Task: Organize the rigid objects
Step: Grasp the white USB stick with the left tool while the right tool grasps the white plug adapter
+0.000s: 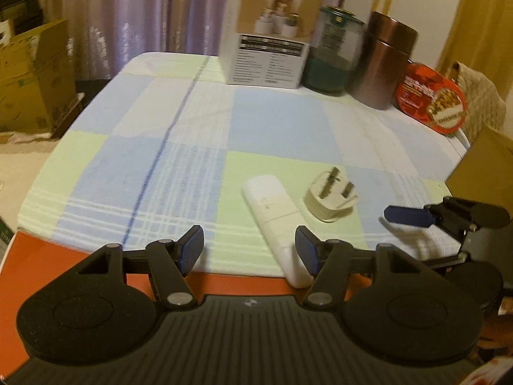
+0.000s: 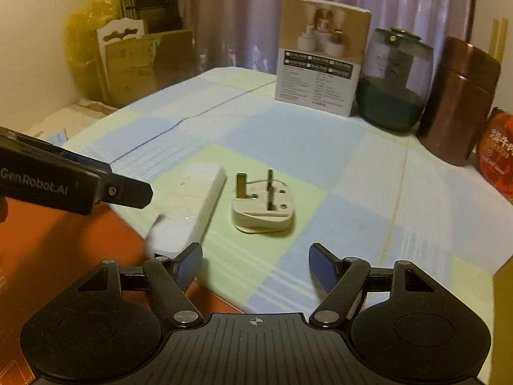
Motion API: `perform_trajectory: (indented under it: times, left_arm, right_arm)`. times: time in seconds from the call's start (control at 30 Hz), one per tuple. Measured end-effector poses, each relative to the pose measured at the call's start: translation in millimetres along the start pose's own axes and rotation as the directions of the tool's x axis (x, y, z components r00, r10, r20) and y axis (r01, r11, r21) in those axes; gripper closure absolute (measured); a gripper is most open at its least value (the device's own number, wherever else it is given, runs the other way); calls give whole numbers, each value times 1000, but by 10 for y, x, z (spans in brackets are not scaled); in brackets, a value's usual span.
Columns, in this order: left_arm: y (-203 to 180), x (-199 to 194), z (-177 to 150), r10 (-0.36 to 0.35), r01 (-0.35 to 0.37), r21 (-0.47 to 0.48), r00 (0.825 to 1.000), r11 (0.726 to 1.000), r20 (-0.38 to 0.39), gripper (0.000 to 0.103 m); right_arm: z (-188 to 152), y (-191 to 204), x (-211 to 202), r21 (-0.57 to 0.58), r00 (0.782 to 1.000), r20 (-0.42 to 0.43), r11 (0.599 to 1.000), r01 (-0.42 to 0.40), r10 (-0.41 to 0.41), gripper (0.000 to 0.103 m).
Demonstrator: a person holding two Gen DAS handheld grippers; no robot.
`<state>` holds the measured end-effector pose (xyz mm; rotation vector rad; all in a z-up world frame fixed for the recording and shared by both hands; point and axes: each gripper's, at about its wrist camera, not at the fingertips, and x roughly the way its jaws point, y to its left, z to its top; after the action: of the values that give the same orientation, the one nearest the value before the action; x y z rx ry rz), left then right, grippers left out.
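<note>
The left gripper (image 1: 250, 250) hangs over the near edge of the table, its blue pads set well apart with nothing pressed between them; the near end of the remote (image 1: 277, 221) lies just inside its right pad, touching or almost so, I cannot tell which. The right gripper (image 2: 256, 268) stands open too, rather wide, empty, above bare cloth (image 2: 288, 160); its left pad sits just beside the remote's (image 2: 189, 207) near end, which pokes past the cloth edge over the orange surface (image 2: 64, 240).

The remote is white, long and flat, lying on a pale green check near the front of the table, running near to far with a slight lean. Just to its right, apart from it, lies the plug (image 2: 263, 207), cream, on its back with three pins up; in the left view the plug (image 1: 332, 197) sits beyond and right of the left gripper's right pad. The right gripper shows in the left view as a blue pad on a black arm at the right (image 1: 408, 216); the left gripper shows at the left of the right view, black, with lettering (image 2: 128, 189).

Along the far edge stand, left to right, a white box (image 1: 266, 37), a dark green jar (image 1: 333, 53), a copper canister (image 1: 383, 64) and a red tin (image 1: 431, 101), close together in a row; a curtain (image 2: 256, 9) hangs behind; cardboard boxes (image 1: 32, 77) stand off the table at the left.
</note>
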<state>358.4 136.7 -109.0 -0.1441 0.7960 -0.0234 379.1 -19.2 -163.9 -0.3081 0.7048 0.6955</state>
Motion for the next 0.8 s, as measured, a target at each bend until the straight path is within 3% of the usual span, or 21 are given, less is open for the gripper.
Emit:
perform_trajectory:
  times: [0.2, 0.37, 0.53, 0.67, 0.8]
  left_arm:
    - [-268, 196, -14, -38, 39, 96, 999, 995, -19, 45]
    - [-405, 304, -41, -11, 14, 174, 1000, 985, -19, 58]
    - [-280, 214, -49, -29, 36, 156, 999, 987, -46, 70]
    - [-135, 92, -101, 23, -13, 171, 998, 985, -56, 71]
    - [-46, 84, -98, 2, 7, 167, 999, 986, -51, 68]
  right_arm:
    - [-37, -244, -49, 48, 996, -29, 995, 85, -84, 33]
    - [-70, -390, -129, 107, 994, -21, 989, 106, -104, 33]
    - [-22, -345, -154, 127, 997, 9, 989, 77, -78, 33]
    - [21, -227, -147, 112, 998, 33, 993, 40, -44, 33]
    - [31, -132, -112, 91, 999, 30, 996, 23, -25, 33]
